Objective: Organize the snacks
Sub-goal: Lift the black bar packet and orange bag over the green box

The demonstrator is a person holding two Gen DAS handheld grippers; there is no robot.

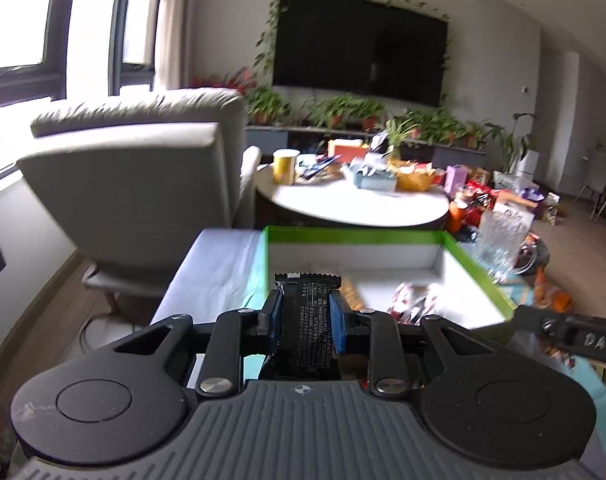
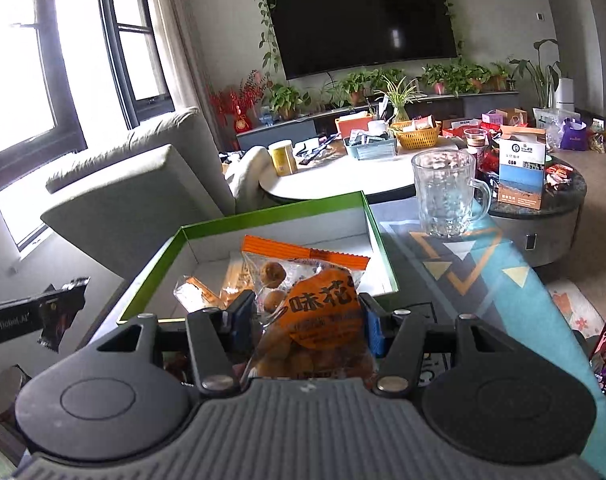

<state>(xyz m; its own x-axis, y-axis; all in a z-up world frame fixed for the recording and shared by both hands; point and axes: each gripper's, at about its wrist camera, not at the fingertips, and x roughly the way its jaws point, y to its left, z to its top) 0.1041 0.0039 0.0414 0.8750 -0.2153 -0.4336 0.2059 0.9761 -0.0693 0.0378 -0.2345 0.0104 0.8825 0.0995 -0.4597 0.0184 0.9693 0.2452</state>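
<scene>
Currently the left gripper (image 1: 306, 320) clamps a black foil snack bar (image 1: 307, 320) and the right gripper (image 2: 309, 326) pinches an orange-labelled clear peanut bag (image 2: 315, 308), both near the green-rimmed white cardboard box (image 2: 377, 232); simultaneous release risks collision or a packet landing outside.

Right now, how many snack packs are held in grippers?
2: black bar in the left gripper, orange nut bag in the right gripper. More lie in the green box.
</scene>
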